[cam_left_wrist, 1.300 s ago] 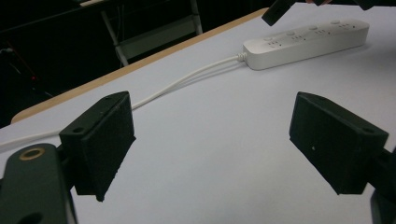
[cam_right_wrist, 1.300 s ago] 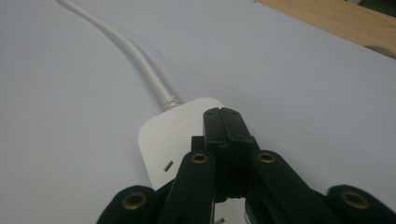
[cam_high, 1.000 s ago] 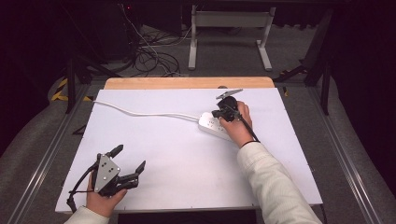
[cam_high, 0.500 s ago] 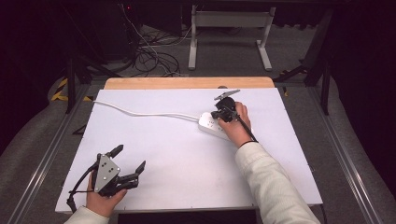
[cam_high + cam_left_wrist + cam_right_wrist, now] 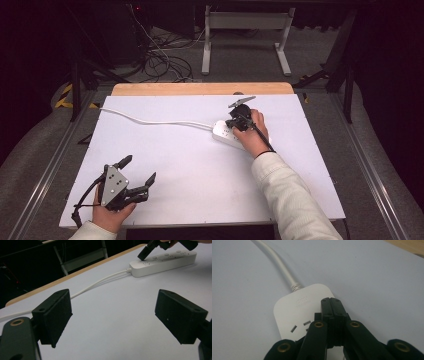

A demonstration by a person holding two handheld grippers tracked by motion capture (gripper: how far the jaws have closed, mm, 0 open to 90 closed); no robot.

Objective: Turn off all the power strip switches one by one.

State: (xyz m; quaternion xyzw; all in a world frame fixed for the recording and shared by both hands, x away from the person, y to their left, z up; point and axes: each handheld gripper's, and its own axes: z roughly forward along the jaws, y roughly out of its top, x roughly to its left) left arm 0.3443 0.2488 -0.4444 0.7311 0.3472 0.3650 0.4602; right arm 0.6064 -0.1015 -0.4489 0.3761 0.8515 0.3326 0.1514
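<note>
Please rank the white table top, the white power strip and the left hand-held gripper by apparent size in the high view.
1. Flat white table top
2. Black left hand-held gripper, though nearer the camera
3. White plastic power strip, partly hidden

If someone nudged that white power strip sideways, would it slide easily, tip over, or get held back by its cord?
The power strip lies flat and low on the smooth white table, so it would probably slide rather than tip. Its hard plastic shell looks stiff. The cord looks bendy and trails loosely leftward, so it would likely drag along and tug only slightly. The right gripper, jaws closed, rests on it.
</note>
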